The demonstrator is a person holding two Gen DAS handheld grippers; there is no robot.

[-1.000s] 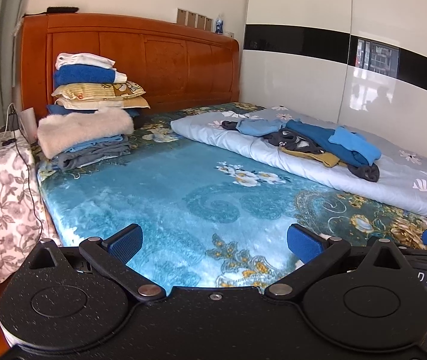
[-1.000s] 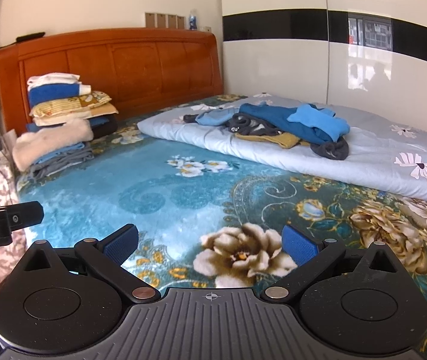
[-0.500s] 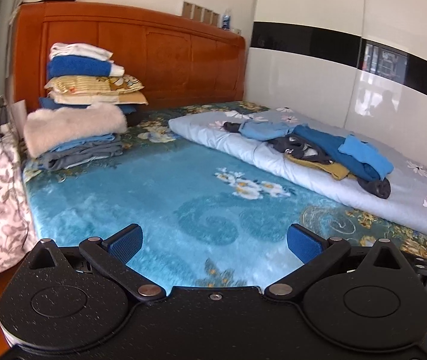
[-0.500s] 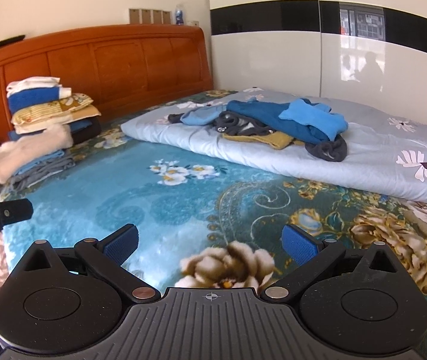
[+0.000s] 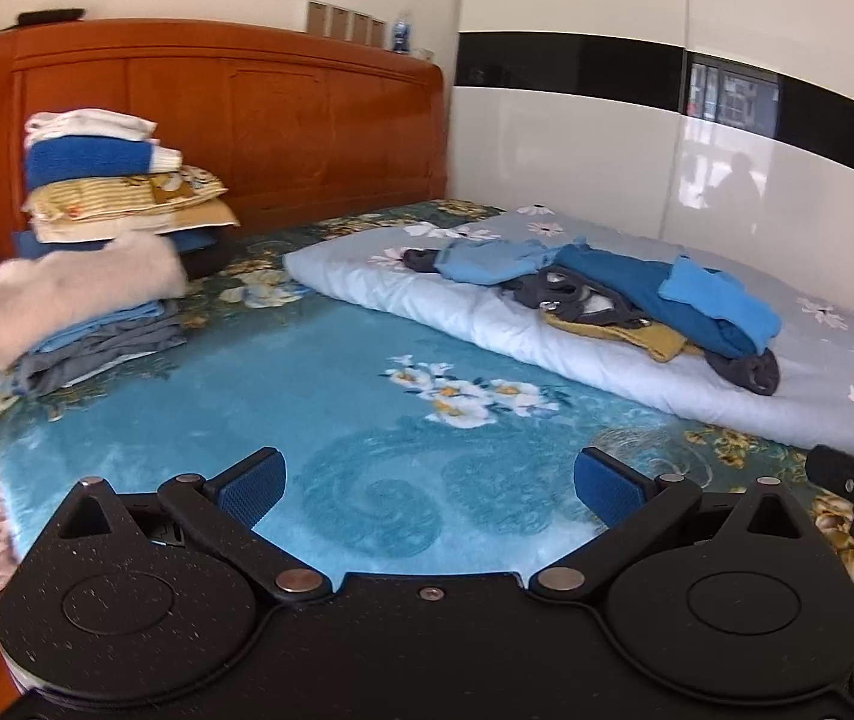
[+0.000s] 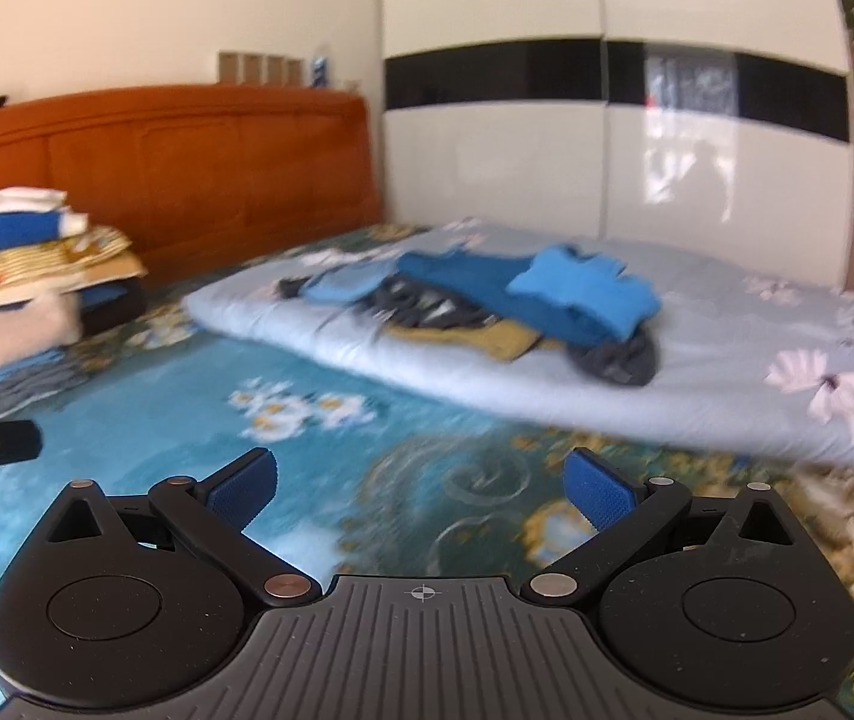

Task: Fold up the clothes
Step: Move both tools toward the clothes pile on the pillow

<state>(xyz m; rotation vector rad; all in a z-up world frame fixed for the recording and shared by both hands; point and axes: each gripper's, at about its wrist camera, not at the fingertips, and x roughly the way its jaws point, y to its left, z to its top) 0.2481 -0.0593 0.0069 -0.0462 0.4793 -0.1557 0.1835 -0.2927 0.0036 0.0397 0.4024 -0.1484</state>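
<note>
Both tools are hovering over the blue floral blanket [image 5: 367, 360]: the left gripper [image 5: 430, 483] and the right gripper [image 6: 421, 480] are each gaping wide, holding nothing. The unfolded clothes [image 5: 637, 300] are lying heaped on the pale quilt [image 5: 487, 318], well beyond both, with folded stacks [image 5: 97, 276] sitting left of that quilt by the headboard [image 5: 283, 132].

Loose clothes [image 5: 595, 294] on quilt [image 5: 547, 354], folded stack [image 5: 85, 294] left by headboard [image 5: 283, 132]

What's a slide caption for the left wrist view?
Open left gripper over the blue floral blanket, facing unfolded blue clothes.
</note>
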